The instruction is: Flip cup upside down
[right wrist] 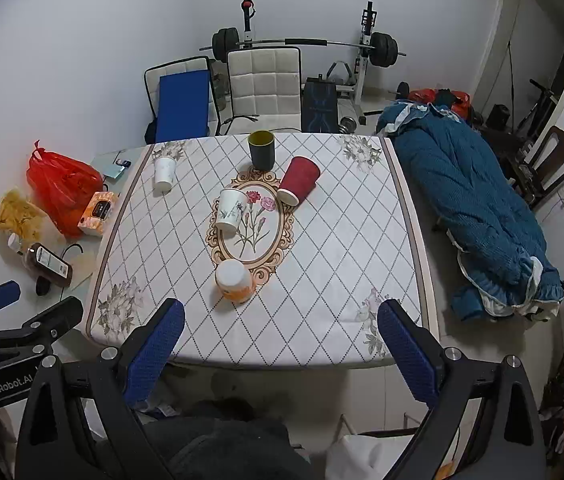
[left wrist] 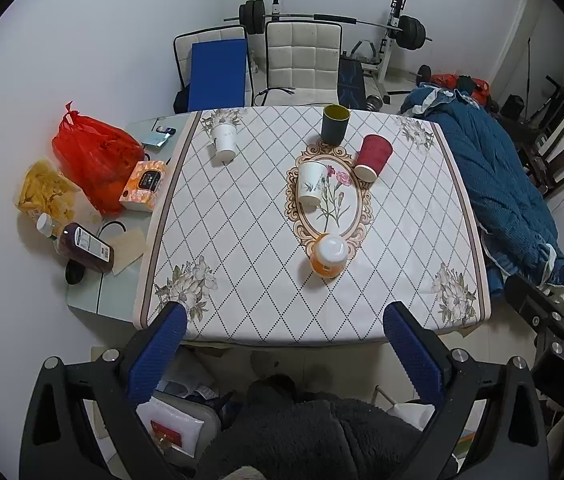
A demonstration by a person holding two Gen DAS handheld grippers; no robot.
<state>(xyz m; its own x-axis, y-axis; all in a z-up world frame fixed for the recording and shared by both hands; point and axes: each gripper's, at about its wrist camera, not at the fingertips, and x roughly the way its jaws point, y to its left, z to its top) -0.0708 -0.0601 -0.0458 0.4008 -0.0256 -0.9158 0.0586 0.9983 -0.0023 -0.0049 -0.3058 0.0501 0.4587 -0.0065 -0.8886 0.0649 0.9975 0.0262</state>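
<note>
Several cups stand on a patterned tablecloth. A dark cup with a yellow inside stands mouth up at the far middle. A red paper cup, a white flowered cup, a plain white cup and an orange cup stand bottom up. My left gripper and right gripper are both open and empty, held over the table's near edge, well short of the cups.
At the table's left lie a red plastic bag, a bag of chips, an orange tissue box and a dark bottle. A blue quilt lies at the right. Chairs and a barbell rack stand behind.
</note>
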